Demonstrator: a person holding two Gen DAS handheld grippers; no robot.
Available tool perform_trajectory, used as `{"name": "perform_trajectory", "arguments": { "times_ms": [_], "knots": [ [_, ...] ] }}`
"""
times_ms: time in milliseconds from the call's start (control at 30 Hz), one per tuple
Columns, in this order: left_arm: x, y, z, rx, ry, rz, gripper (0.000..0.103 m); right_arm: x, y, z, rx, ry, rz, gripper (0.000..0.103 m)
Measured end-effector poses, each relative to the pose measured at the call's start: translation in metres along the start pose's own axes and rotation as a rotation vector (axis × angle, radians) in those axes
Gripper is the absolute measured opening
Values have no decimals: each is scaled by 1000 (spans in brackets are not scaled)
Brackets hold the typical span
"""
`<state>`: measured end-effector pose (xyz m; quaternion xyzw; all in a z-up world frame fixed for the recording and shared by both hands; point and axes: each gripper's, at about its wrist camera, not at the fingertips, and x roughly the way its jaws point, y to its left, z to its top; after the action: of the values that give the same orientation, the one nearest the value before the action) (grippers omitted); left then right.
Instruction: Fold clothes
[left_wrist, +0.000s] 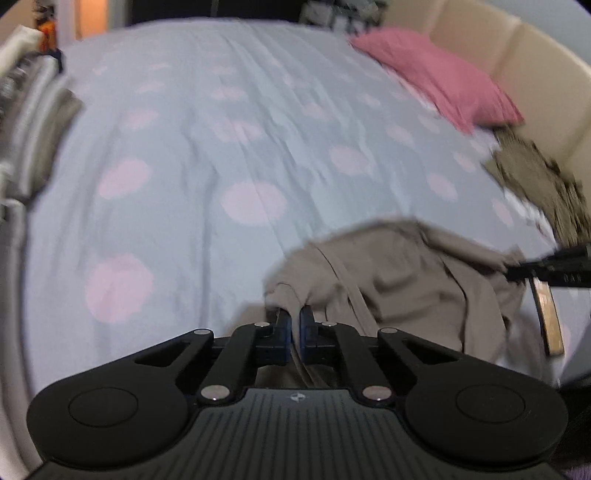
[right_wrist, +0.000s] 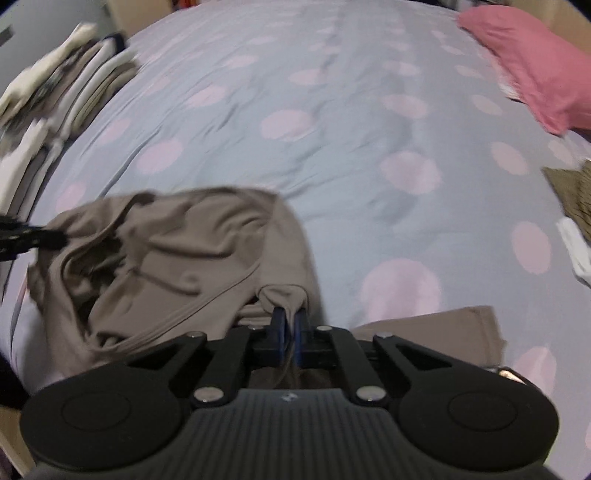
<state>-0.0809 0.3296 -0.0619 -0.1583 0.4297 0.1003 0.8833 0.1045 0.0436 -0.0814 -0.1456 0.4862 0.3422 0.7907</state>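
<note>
A taupe garment (left_wrist: 399, 273) hangs crumpled between my two grippers, above a light blue bedsheet with pink dots (left_wrist: 229, 147). My left gripper (left_wrist: 295, 314) is shut on one edge of the garment. My right gripper (right_wrist: 290, 315) is shut on another edge of the same taupe garment (right_wrist: 177, 251). In the left wrist view the right gripper (left_wrist: 517, 271) reaches in from the right edge. In the right wrist view the left gripper (right_wrist: 55, 236) reaches in from the left edge. Both views are blurred by motion.
A pink pillow (left_wrist: 443, 77) lies at the far right by a cream headboard (left_wrist: 535, 66). A dark olive cloth (left_wrist: 539, 184) lies right. A stack of folded clothes (right_wrist: 62, 88) sits at the left bed edge. A flat taupe piece (right_wrist: 443, 332) lies under the right gripper.
</note>
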Motion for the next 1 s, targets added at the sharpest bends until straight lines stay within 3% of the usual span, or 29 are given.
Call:
{"name": "perform_trajectory", "arguments": {
  "times_ms": [233, 400, 567, 833, 933, 1000],
  "knots": [
    [-64, 30, 12, -96, -188, 71, 2, -41, -30, 9, 128, -102, 6, 5],
    [-94, 47, 4, -118, -217, 112, 2, -82, -55, 8, 210, -172, 100, 5],
    [-76, 52, -14, -71, -70, 156, 2, -83, -76, -2, 261, -116, 146, 5],
    [-27, 36, -50, 94, 140, 191, 2, -26, -70, -21, 182, 65, 46, 5],
    [-25, 33, -61, 140, 152, 201, 10, -14, -59, -28, 95, 104, 2, 9],
    [-31, 30, -64, 167, 125, 198, 22, -17, -55, -32, 50, 92, -33, 17]
  ]
}}
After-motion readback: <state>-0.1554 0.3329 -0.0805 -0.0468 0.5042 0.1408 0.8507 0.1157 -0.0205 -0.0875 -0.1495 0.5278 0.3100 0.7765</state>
